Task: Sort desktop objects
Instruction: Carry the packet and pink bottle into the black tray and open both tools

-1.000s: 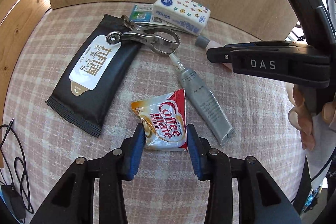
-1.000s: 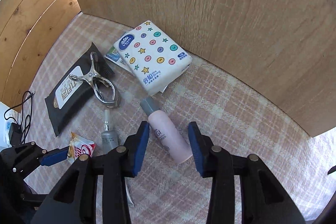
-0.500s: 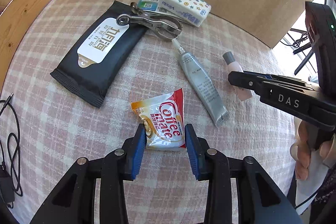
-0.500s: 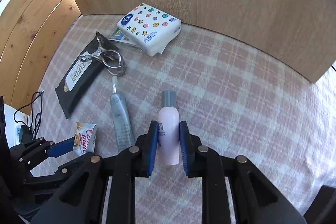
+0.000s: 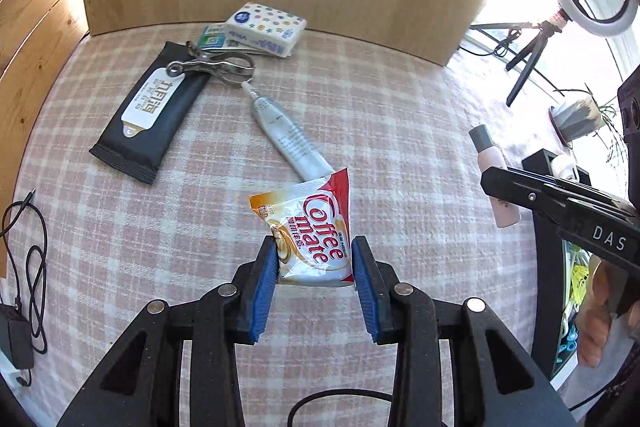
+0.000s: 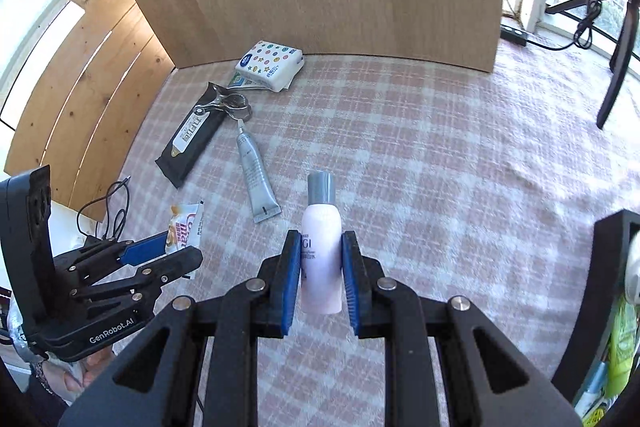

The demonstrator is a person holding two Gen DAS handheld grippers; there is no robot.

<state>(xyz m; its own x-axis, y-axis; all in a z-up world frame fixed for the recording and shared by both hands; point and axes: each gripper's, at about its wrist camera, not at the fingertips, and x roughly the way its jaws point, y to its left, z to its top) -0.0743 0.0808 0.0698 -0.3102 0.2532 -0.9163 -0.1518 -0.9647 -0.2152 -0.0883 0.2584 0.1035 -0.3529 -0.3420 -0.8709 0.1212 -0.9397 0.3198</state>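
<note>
Two handheld grippers above a table covered in a pink checked cloth (image 6: 440, 131), wooden panels at the far and left sides.

Left gripper (image 5: 315, 269): blue pads pinching the lower edges of a Coffee mate sachet (image 5: 310, 231), held clear of the cloth at near centre; same sachet visible between the left pads at lower left of the right wrist view.

Right gripper (image 6: 321, 273): jaws just closed in, now pinching a pale pink bottle (image 6: 321, 255) with a grey cap, cap pointing to the far side, bottle lifted off the cloth.

Lying on the cloth, far left: a black wet-wipe pack (image 5: 150, 115); a metal clip (image 5: 216, 67) resting across its far end; a grey tube (image 5: 288, 137) running from beside the clip toward the near right; a white tissue pack (image 5: 264, 27) with coloured dots near the far panel, resting on a flat printed packet (image 5: 212, 41).

Black cable (image 5: 28, 255) at the left edge.
</note>
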